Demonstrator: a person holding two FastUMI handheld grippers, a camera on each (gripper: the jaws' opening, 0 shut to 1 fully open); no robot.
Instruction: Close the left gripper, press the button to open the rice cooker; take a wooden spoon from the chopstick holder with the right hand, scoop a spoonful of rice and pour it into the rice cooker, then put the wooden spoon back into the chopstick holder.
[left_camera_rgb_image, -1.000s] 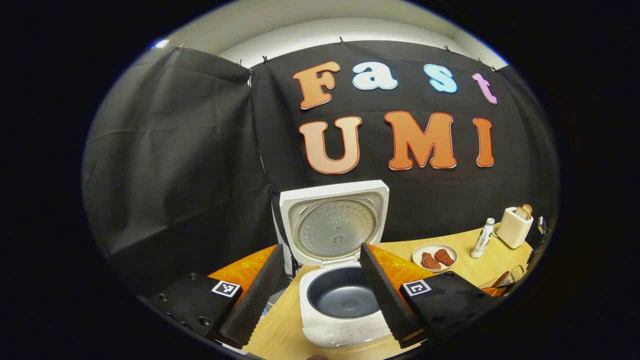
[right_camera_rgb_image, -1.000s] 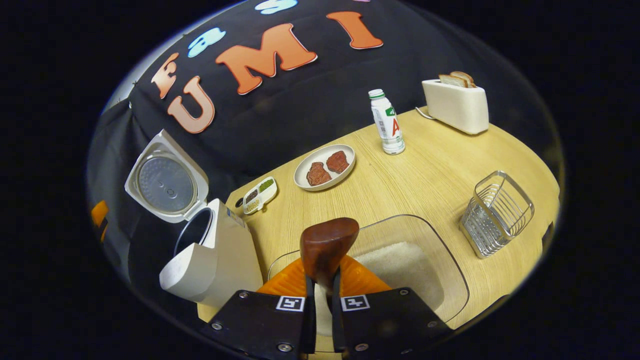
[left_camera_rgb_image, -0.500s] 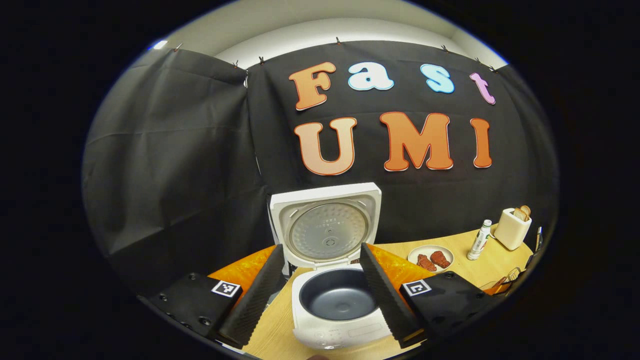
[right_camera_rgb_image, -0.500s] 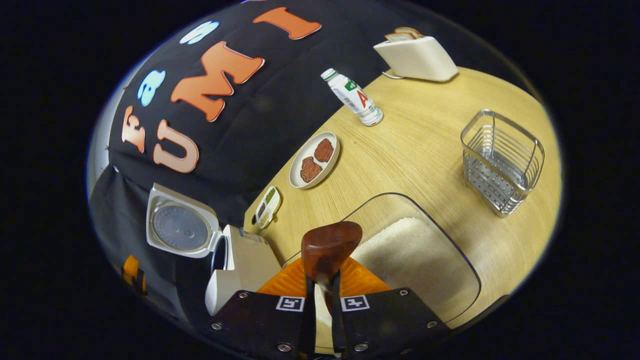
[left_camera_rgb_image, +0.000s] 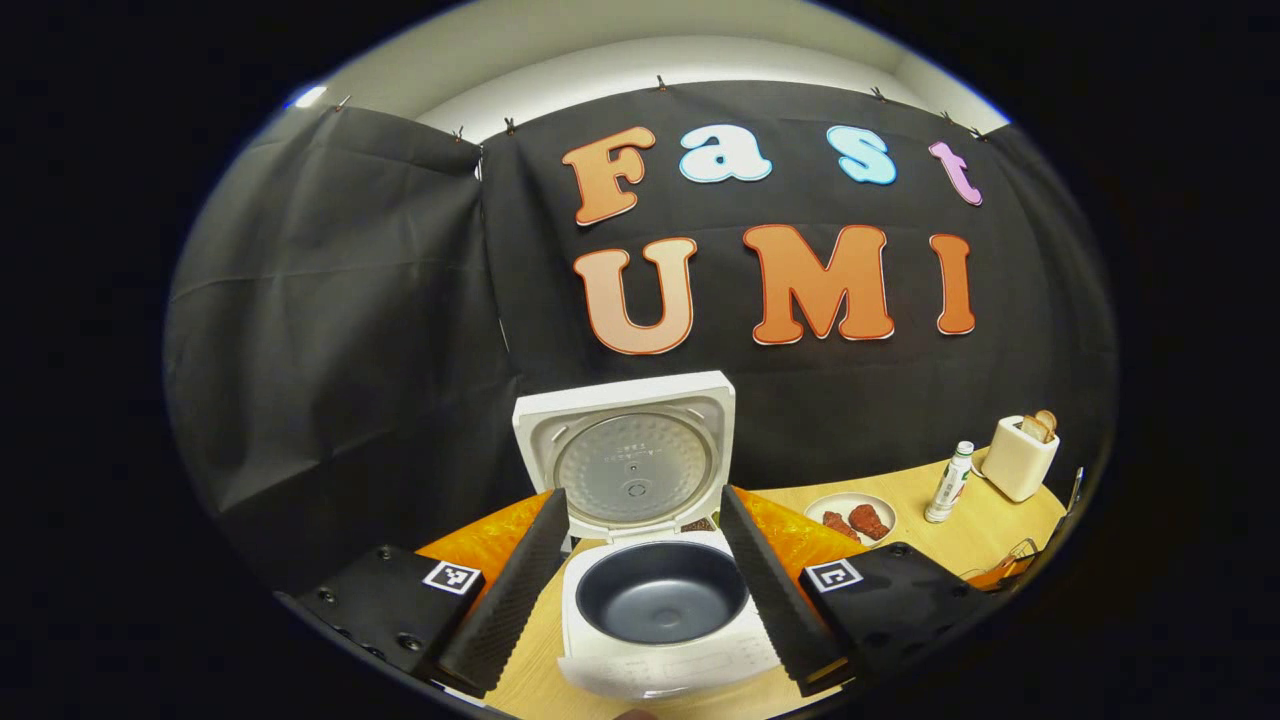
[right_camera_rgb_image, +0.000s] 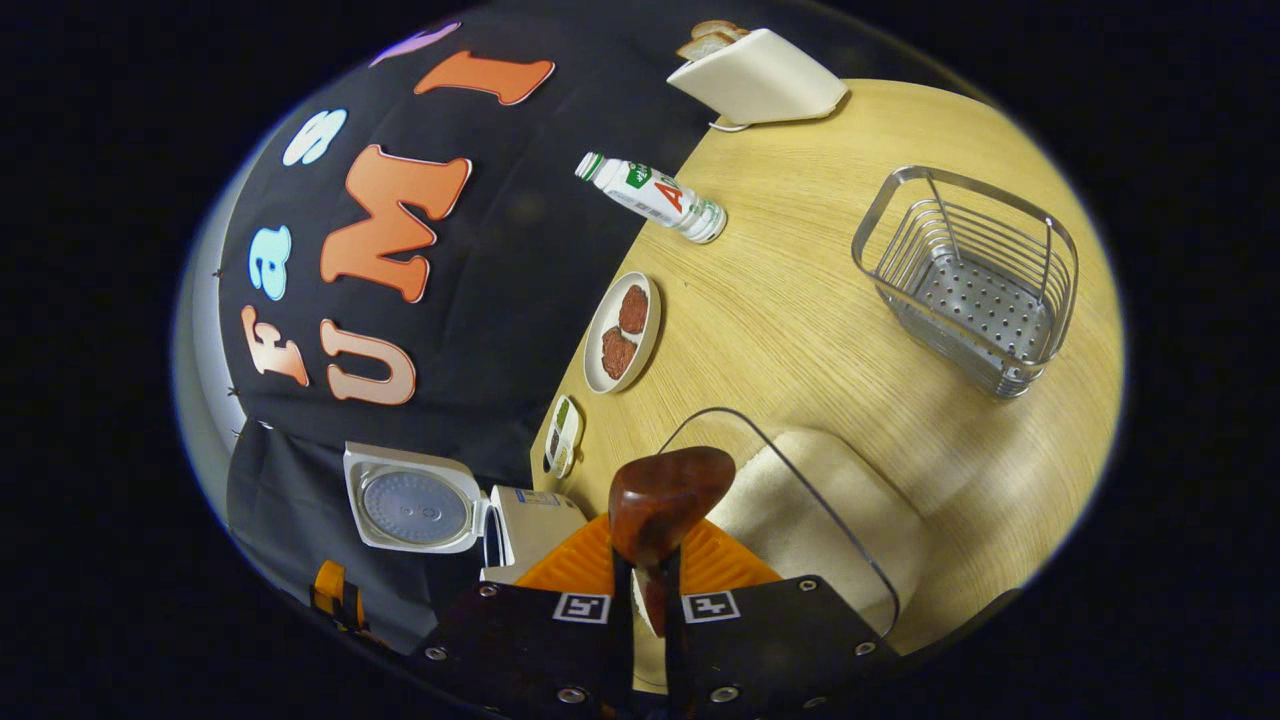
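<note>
Wooden brown spoon (right_camera_rgb_image: 665, 495): clamped in right gripper (right_camera_rgb_image: 645, 610) jaws, bowl over clear rice container (right_camera_rgb_image: 800, 505) | white rice cooker (left_camera_rgb_image: 655, 590): lid up, pot empty, 12 o'clock of left gripper (left_camera_rgb_image: 640, 590), jaws spread | wire chopstick holder (right_camera_rgb_image: 975, 275): counter (right_camera_rgb_image: 800, 300), 2 o'clock.

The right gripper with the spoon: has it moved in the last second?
Yes. The right gripper has rolled clockwise: the table and wire basket swung counterclockwise around the wooden spoon.

The rice cooker (left_camera_rgb_image: 660, 610) is standing with its lid (left_camera_rgb_image: 625, 455) raised at 12 o'clock, leaving the pot mouth unobstructed from above. Between the wire holder (right_camera_rgb_image: 970, 280) and the plate (right_camera_rgb_image: 622, 332), bare desk (right_camera_rgb_image: 800, 300) is lying open.
</note>
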